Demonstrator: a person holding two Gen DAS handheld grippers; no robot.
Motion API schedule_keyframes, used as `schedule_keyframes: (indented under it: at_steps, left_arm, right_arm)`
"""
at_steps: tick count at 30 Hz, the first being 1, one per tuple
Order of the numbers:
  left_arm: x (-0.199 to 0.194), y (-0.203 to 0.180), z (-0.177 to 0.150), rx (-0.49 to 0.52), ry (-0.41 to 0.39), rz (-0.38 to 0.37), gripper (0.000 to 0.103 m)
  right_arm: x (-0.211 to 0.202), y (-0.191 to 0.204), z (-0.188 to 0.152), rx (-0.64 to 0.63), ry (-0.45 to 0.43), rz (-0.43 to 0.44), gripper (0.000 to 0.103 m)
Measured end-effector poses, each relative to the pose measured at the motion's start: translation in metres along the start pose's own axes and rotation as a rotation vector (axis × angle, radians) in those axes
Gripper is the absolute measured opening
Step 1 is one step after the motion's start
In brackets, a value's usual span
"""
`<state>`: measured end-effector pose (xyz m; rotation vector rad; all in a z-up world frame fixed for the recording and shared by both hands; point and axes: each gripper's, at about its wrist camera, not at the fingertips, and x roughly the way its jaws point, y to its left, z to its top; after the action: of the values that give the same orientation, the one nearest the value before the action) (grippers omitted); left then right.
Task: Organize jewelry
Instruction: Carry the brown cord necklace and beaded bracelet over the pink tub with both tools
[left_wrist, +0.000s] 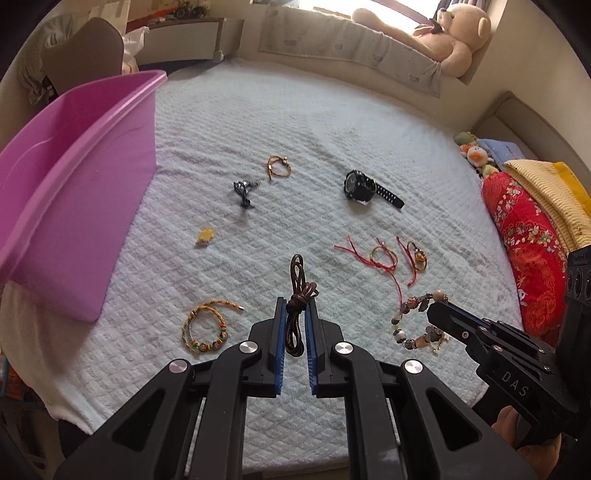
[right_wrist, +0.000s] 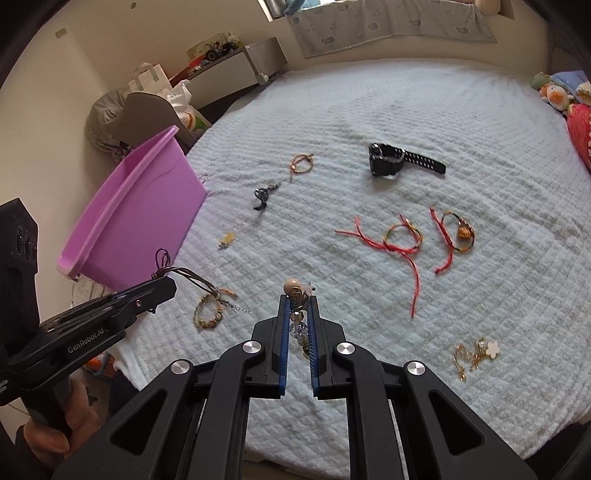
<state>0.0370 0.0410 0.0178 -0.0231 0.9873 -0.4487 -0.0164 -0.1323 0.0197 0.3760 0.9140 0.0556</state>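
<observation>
My left gripper (left_wrist: 296, 303) is shut on a brown leather cord bracelet (left_wrist: 297, 295) and holds it above the white quilt; it also shows in the right wrist view (right_wrist: 168, 286). My right gripper (right_wrist: 298, 300) is shut on a beaded bracelet (right_wrist: 295, 295), whose beads hang between the fingers; it shows in the left wrist view (left_wrist: 436, 314) with the beaded bracelet (left_wrist: 413, 325). A pink plastic tub (left_wrist: 74, 184) stands at the left. A black watch (left_wrist: 365, 186), red string bracelets (left_wrist: 384, 258) and a woven beaded bracelet (left_wrist: 207, 328) lie on the quilt.
An orange cord bracelet (left_wrist: 279, 166), a dark chain (left_wrist: 243, 190) and a small yellow charm (left_wrist: 205, 236) lie mid-quilt. A gold chain with a flower (right_wrist: 476, 354) lies at the right front. A red pillow (left_wrist: 532, 243) and a teddy bear (left_wrist: 450, 33) border the bed.
</observation>
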Motion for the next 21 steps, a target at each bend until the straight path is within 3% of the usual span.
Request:
schedule_keyframes:
  at_steps: [12,21]
  left_arm:
    - [-0.082,0.058,0.067,-0.016,-0.155,0.038,0.010]
    - [-0.130,0.132,0.101,-0.022,-0.230,0.172,0.010]
  right_arm:
    - [-0.012,0.100,0.081,-0.144,-0.111,0.152,0.009]
    - [0.010,0.201,0.122,-0.281,-0.127,0.265,0.009]
